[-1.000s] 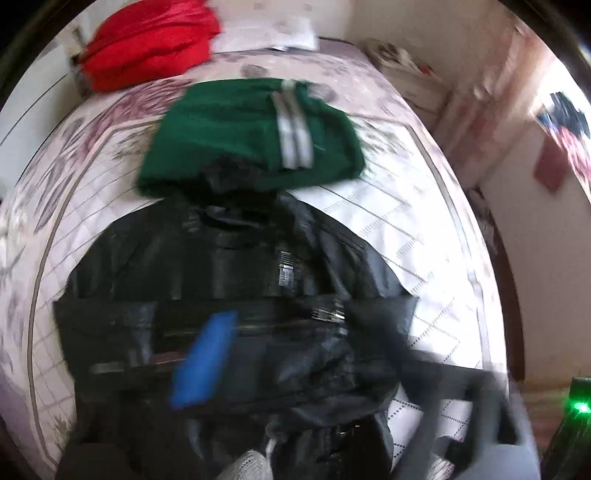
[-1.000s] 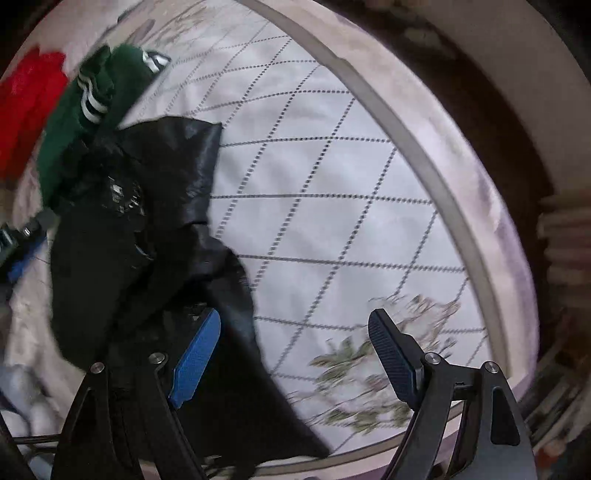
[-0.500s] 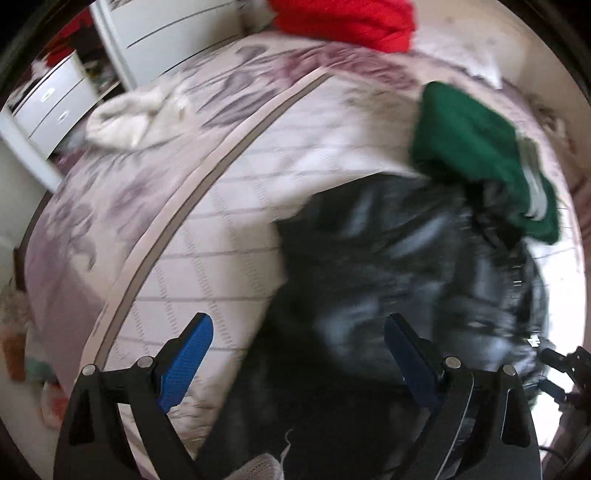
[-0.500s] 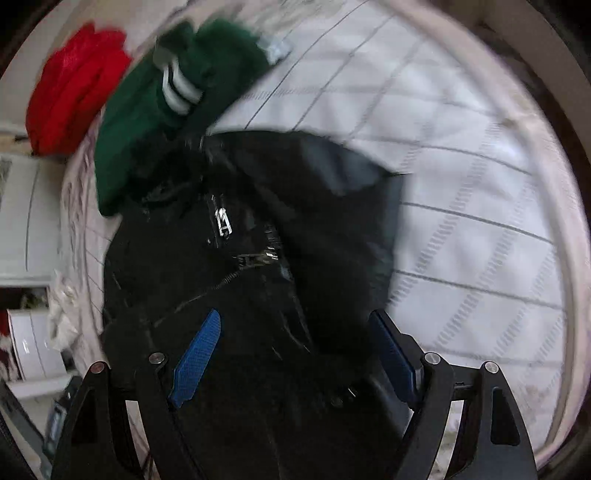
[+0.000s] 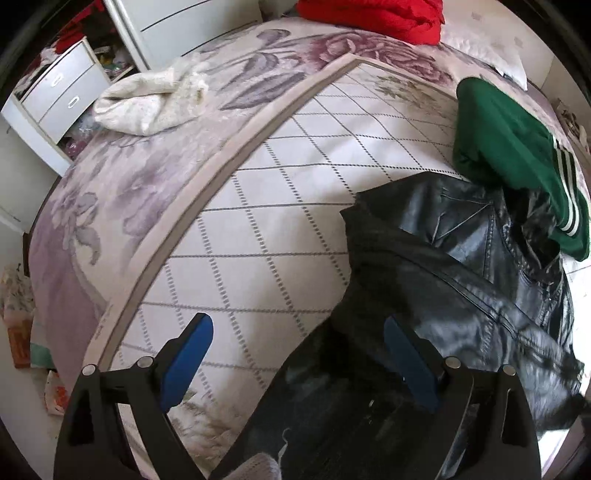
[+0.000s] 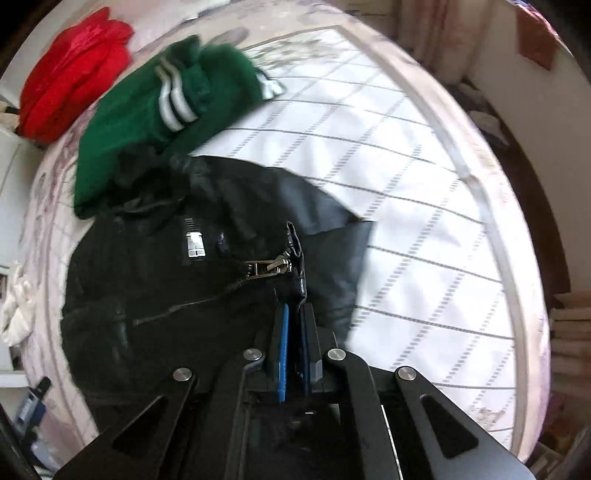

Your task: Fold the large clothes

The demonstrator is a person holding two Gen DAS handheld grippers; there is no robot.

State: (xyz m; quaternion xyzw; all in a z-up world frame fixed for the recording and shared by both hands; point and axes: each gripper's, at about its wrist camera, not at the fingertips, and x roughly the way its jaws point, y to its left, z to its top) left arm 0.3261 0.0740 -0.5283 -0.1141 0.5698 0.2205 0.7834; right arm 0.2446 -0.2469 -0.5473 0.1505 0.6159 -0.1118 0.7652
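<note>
One shiny black leather jacket (image 5: 461,266) lies on the quilted bed (image 5: 280,206). The right gripper (image 6: 293,314) pinches its edge; the left gripper (image 5: 295,354) gapes wide. At two o'clock lies one green striped garment (image 5: 517,147), at twelve one red (image 5: 373,14), at ten one cream (image 5: 147,99).

**Colours and patterns on my bed**

My jacket (image 6: 155,295): glossy black, silver zip. Sweater (image 6: 147,110): green, white-striped cuffs. Bundle (image 6: 70,74): red. Bedspread (image 5: 258,229): white, dark dotted diamonds, mauve floral border. My claw pads (image 5: 188,362): blue.
</note>
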